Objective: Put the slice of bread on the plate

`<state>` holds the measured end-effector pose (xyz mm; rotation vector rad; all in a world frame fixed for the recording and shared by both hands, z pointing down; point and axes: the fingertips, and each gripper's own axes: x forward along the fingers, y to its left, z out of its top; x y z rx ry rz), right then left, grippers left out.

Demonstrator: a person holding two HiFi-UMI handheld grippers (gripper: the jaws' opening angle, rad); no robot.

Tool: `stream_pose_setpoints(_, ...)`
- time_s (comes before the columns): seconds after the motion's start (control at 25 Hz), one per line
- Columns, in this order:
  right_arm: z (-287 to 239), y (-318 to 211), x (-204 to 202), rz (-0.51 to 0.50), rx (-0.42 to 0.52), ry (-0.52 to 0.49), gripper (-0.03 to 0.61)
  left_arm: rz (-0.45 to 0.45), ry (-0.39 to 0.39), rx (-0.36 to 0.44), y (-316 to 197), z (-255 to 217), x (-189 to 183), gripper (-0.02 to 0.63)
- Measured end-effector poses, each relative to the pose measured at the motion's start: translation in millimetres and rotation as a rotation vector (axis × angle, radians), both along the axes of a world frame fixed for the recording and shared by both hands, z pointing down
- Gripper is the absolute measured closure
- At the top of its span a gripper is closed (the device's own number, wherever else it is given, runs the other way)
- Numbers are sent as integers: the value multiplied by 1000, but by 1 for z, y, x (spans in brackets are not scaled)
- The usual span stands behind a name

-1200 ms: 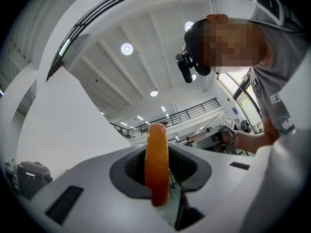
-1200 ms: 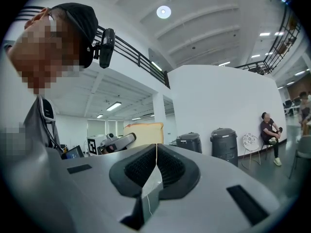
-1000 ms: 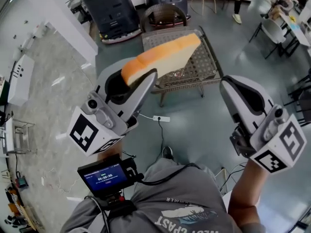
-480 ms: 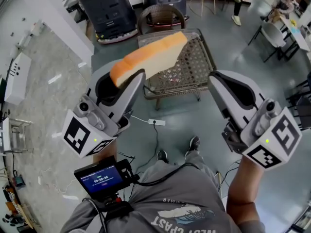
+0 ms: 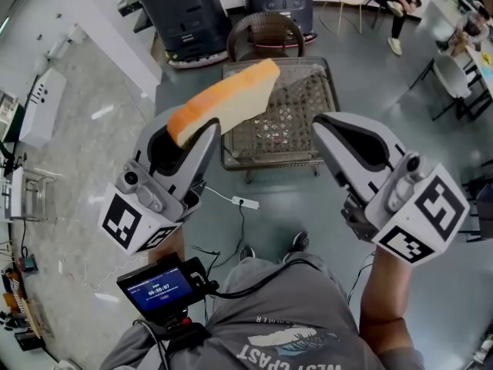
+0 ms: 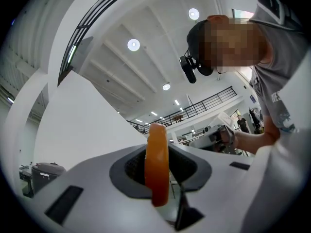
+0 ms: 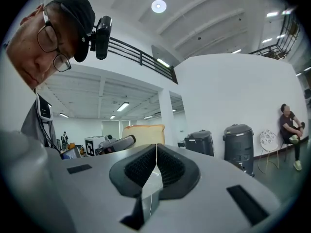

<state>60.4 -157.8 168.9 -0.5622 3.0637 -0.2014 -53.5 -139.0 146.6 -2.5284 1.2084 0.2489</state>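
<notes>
One bread slice (image 5: 231,99), end hidden in left tool (image 5: 202,135), right tool (image 5: 323,127) closed

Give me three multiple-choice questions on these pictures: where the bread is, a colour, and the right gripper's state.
1. Where is the slice of bread? A. between the left gripper's jaws B. between the right gripper's jaws C. in neither
2. Its crust is: A. green B. orange C. black
3. The right gripper's jaws are: A. wide apart B. clamped on bread C. together, empty
Answers: 1 A, the left gripper view shows the slice pinched; 2 B, the orange edge shows there; 3 C, the right gripper view shows them meeting, nothing between.
</notes>
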Motion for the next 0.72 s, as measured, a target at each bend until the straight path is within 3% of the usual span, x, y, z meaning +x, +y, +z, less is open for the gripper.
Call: stream_pose_setpoints(0.72,0,-88,35,-163,-30,-18,571,-189,-34,-35,-70,1,41,517)
